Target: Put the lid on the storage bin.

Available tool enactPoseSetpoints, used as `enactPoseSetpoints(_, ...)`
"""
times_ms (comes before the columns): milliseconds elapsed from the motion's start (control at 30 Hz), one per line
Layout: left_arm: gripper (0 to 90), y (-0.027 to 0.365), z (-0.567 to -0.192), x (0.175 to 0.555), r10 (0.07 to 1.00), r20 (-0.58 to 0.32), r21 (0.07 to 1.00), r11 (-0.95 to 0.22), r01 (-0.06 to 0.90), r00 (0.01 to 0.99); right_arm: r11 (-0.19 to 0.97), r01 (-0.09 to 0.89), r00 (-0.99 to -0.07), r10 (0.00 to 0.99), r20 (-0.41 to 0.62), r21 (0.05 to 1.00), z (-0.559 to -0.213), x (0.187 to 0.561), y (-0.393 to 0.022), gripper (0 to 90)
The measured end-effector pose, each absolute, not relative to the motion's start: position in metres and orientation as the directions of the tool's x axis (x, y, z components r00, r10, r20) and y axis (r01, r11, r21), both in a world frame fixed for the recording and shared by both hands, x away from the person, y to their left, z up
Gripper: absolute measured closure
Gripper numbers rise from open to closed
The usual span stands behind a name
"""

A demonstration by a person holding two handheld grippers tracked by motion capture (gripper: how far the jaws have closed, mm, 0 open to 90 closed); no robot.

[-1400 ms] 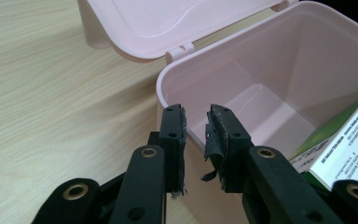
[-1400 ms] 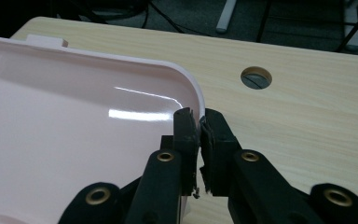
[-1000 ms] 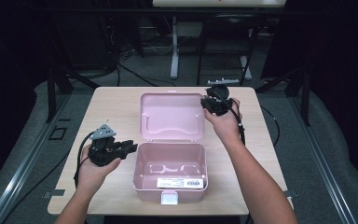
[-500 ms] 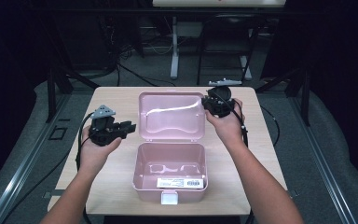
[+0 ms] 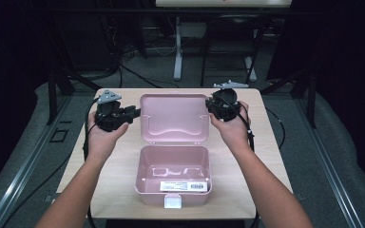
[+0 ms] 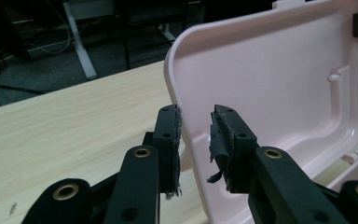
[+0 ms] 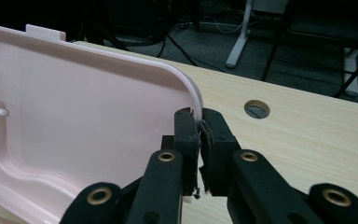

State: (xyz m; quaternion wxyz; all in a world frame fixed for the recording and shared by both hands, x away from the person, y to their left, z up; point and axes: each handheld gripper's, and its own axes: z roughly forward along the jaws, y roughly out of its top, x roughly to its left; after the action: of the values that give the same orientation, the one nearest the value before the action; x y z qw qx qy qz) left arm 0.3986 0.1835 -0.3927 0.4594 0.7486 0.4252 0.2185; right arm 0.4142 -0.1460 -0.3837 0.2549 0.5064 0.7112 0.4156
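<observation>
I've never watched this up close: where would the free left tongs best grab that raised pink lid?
Probably the lid's thin left side edge, coming in from its left, one pad on each face. The lid is a flat sheet standing up from the box, so only its rim fits between pads. The left tongs already straddle that edge, open; the right tongs pinch the opposite edge the same way.
</observation>
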Motion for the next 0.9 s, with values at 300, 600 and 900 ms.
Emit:
enactPoseSetpoints(300, 71.6, 0.173, -0.386, 0.413, 0.872, -0.033, 0.875, -0.210, 0.435, 0.488, 0.139, 0.497, -0.368, 0.928, 0.063, 0.856, -0.383, 0.411, -0.148, 85.4)
enactPoseSetpoints(600, 79.0, 0.171, -0.388, 0.422, 0.874, -0.058, 0.862, -0.201, 0.465, 0.483, 0.138, 0.483, -0.375, 0.925, 0.061, 0.865, -0.382, 0.407, -0.149, 85.4)
enactPoseSetpoints(900, 83.8, 0.171, -0.385, 0.415, 0.868, -0.054, 0.874, -0.198, 0.443, 0.493, 0.127, 0.480, -0.377, 0.923, 0.073, 0.868, -0.381, 0.404, -0.150, 85.2)
